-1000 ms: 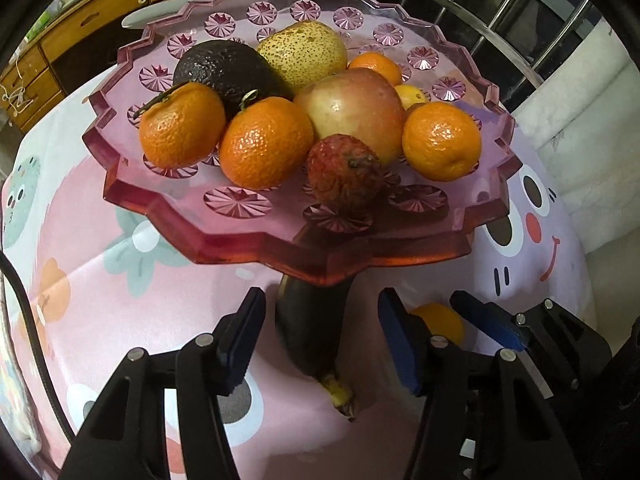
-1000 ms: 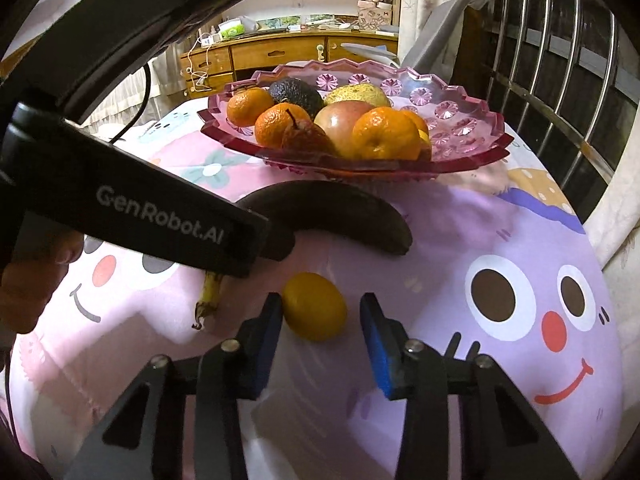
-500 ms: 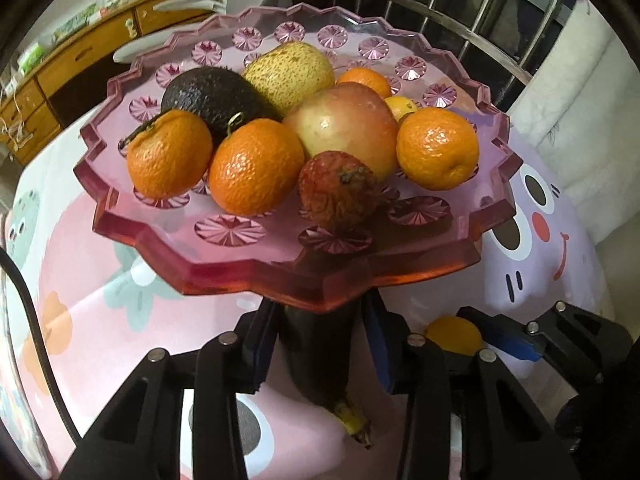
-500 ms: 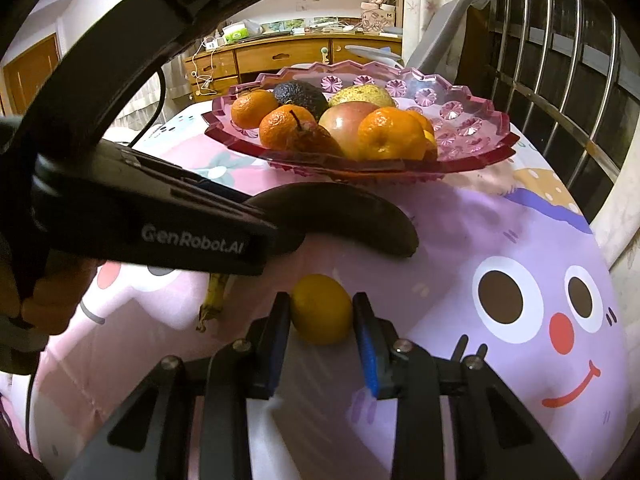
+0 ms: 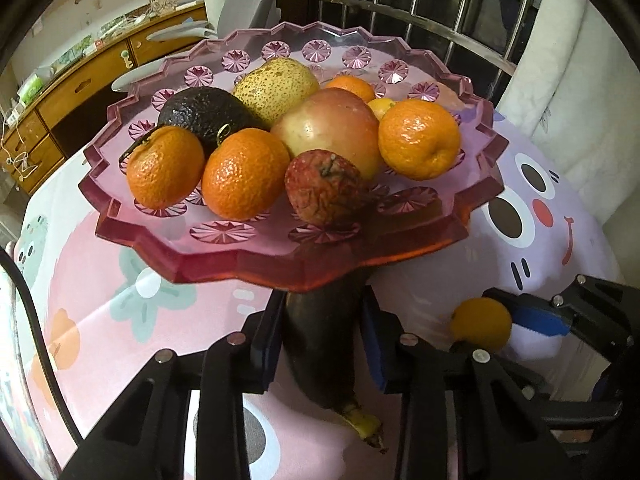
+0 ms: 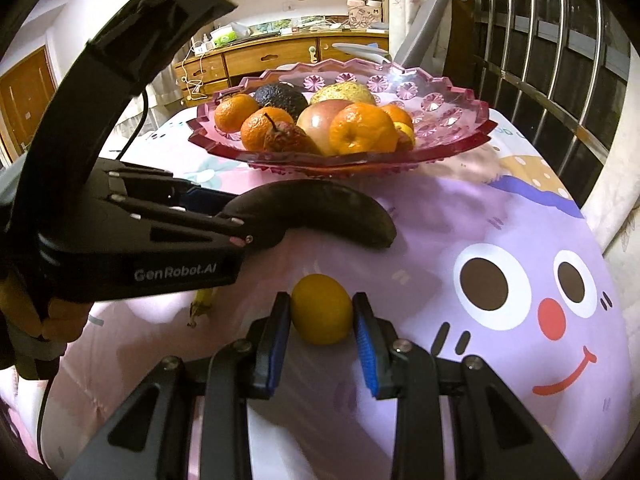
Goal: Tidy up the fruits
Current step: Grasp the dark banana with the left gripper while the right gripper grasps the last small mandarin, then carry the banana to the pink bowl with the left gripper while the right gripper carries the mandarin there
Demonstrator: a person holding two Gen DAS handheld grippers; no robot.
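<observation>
A blackened banana [image 5: 320,360] lies on the cartoon-print cloth, its far end under the rim of the pink glass fruit plate [image 5: 240,264]. My left gripper [image 5: 322,308] is closing, and its blue pads press on the banana's sides. A small yellow citrus fruit [image 6: 320,320] sits on the cloth in front of the banana [image 6: 320,208], with my right gripper [image 6: 320,304] shut on it. On the plate [image 6: 460,148] are several mandarins [image 5: 244,172], an avocado [image 5: 204,114], a pear [image 5: 276,86], an apple [image 5: 332,128] and a wrinkled red fruit [image 5: 324,188].
A metal railing [image 6: 552,60] runs along the table's right side. A wooden desk with drawers [image 6: 280,56] and a grey chair [image 6: 432,20] stand behind the table. A black cable [image 5: 36,340] trails at the left, and a person's hand [image 6: 60,320] holds the left gripper.
Both grippers have closed: the left one's jaws came in onto the banana and the right one's onto the yellow fruit. The left view has tilted slightly.
</observation>
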